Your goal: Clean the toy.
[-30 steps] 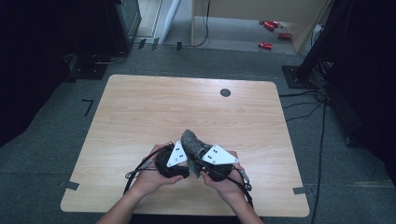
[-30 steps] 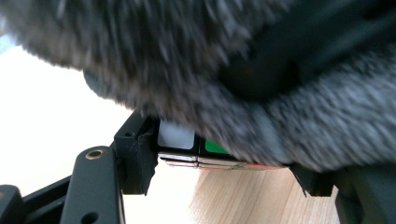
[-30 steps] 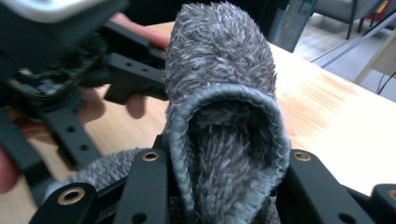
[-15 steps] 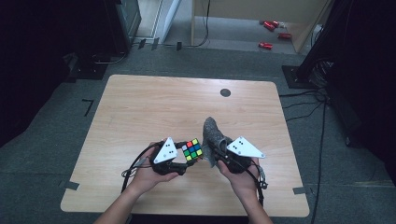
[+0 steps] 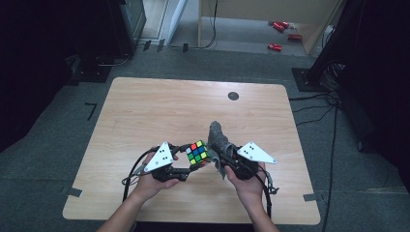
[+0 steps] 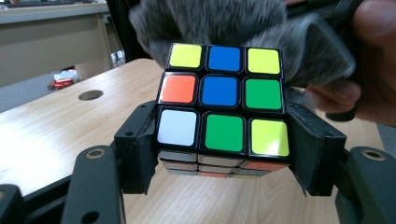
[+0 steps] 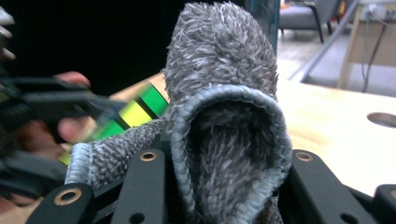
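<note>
I have the left claw (image 5: pixel 186 162) pinching a puzzle cube (image 5: pixel 197 152), its two black jaws pressed flat against opposite sides of the cube. In the left gripper view the cube (image 6: pixel 224 105) sits square between those jaws, lifted just above the pale wood-grain surface (image 5: pixel 159 111). It is hard glossy plastic with black edges and rounded square stickers: yellow, blue, yellow across the far row; orange, blue, green in the middle; white, green, yellow nearest me.

My right claw (image 5: pixel 220 157) is clamped on a grey cloth (image 5: pixel 218 140). In the right gripper view the cloth (image 7: pixel 224 107) bunches up between the jaws as a soft, fuzzy, fibrous loop with a stitched pale blue-grey hem curling round a hollow fold. Its rounded tip stands up above the claw. From the high view the cloth rises as a blunt hump just beside the cube on its right; I cannot tell whether they touch. In the left gripper view the same shaggy grey mass hangs right behind the cube's far edge.

Both hands are near the front middle of the surface. A small dark round hole (image 5: pixel 233 95) sits in the wood towards the far right, well apart from the claws.
</note>
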`<state>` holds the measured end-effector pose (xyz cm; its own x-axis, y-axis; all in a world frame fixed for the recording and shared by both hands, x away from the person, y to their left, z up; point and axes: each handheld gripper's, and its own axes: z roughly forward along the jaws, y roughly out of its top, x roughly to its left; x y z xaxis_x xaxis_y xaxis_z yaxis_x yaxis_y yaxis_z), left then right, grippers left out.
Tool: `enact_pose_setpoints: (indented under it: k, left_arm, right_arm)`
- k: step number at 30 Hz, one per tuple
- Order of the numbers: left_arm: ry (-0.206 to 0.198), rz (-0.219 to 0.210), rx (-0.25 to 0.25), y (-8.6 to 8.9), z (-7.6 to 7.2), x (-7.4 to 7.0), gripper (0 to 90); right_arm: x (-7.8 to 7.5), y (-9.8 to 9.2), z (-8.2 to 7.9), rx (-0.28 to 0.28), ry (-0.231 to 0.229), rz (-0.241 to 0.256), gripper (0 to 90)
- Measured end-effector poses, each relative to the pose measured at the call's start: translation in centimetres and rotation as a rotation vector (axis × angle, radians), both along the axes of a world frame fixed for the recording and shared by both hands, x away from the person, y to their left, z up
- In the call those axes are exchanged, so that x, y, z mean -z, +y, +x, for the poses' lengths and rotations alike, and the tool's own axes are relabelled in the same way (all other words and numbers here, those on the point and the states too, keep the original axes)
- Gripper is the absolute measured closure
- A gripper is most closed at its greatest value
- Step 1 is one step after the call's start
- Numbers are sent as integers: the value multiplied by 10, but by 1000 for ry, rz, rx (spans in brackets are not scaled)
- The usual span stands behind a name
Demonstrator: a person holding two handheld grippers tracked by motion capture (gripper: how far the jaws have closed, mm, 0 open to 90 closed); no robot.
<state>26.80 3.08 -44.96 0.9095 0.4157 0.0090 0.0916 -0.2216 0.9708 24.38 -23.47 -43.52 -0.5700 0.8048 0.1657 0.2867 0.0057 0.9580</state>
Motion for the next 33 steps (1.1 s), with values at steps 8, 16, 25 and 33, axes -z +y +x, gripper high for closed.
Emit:
enact_pose_setpoints:
  k: [8,16,25,33]
  left_arm:
    - [-7,58,-21,-2,3,7,351]
    - [-8,84,-12,-11,-1,10,351]
    - [-2,65,-15,-8,0,7,351]
    - [-14,63,-18,-5,2,6,351]
  right_arm:
    - [8,-6,6,41,63,-27,646]
    - [-9,8,-6,-7,-15,15,640]
    - [7,1,3,3,51,20,642]
    - [7,-4,4,37,70,6,641]
